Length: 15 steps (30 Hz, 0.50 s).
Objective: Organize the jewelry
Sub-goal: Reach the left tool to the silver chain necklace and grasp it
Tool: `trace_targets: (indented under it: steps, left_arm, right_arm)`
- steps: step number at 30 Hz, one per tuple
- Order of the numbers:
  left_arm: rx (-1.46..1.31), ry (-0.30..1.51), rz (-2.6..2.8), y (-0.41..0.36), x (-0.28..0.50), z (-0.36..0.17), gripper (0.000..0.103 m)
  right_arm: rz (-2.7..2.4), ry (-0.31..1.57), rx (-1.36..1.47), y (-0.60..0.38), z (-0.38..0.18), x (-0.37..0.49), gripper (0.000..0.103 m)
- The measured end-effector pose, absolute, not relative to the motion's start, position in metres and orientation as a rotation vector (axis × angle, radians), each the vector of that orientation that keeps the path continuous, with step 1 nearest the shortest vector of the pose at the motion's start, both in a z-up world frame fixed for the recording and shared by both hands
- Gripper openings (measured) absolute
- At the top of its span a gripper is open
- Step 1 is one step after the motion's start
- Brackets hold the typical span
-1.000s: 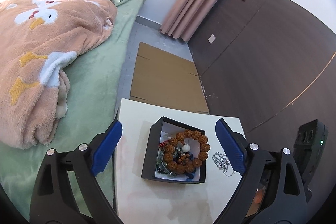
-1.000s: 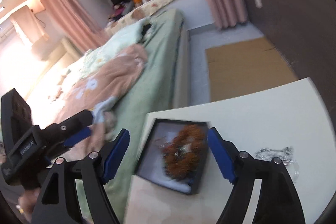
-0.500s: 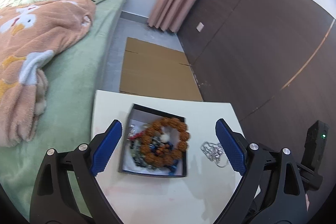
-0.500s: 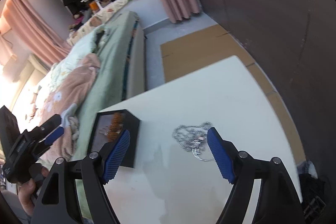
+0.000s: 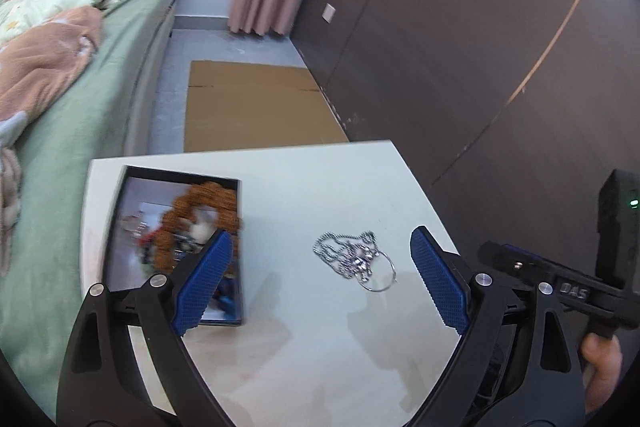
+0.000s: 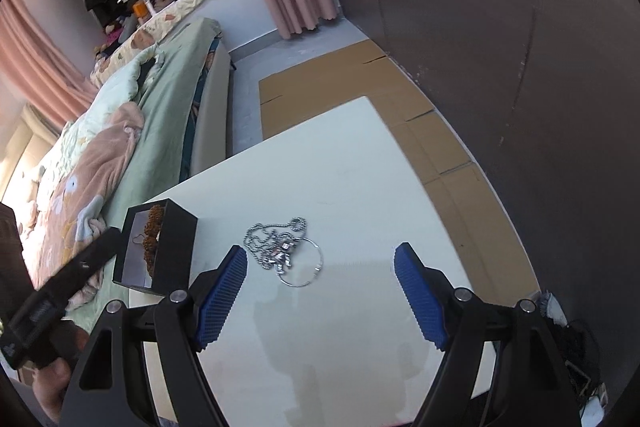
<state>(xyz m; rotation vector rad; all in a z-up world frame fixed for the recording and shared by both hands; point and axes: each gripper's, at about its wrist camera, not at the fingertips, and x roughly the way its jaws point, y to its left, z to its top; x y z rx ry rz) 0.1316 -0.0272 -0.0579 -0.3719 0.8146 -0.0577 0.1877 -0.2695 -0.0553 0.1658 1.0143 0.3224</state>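
Note:
A tangled silver chain with a ring [image 5: 354, 261] lies loose on the white table [image 5: 304, 187], also in the right wrist view [image 6: 282, 247]. A black jewelry box [image 5: 120, 211] at the table's left holds a brown bead bracelet [image 5: 208, 203] and other small pieces; the box also shows in the right wrist view [image 6: 176, 247]. My left gripper [image 5: 320, 283] is open and empty, above the table just short of the chain. My right gripper [image 6: 320, 293] is open and empty, just short of the chain.
A bed with green sheet [image 5: 80, 107] and a pink blanket lies left of the table. Flattened cardboard [image 5: 256, 103] lies on the floor beyond the table. A dark panel wall [image 5: 480, 47] runs along the right. The right gripper's body [image 5: 560, 283] sits at the table's right edge.
Both grippers have swung right, from over the box toward the silver chain. Both stay open. The box and chain have not moved on the table.

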Motion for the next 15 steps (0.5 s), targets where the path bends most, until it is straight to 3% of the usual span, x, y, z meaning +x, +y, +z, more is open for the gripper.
trace_targets:
  steps: [15]
  left_arm:
    - [-0.130,0.975,-0.018,-0.100,0.178,-0.124,0.091]
  right_arm:
    - [0.247,1.095,0.206,-0.313,-0.088,0.214,0.075]
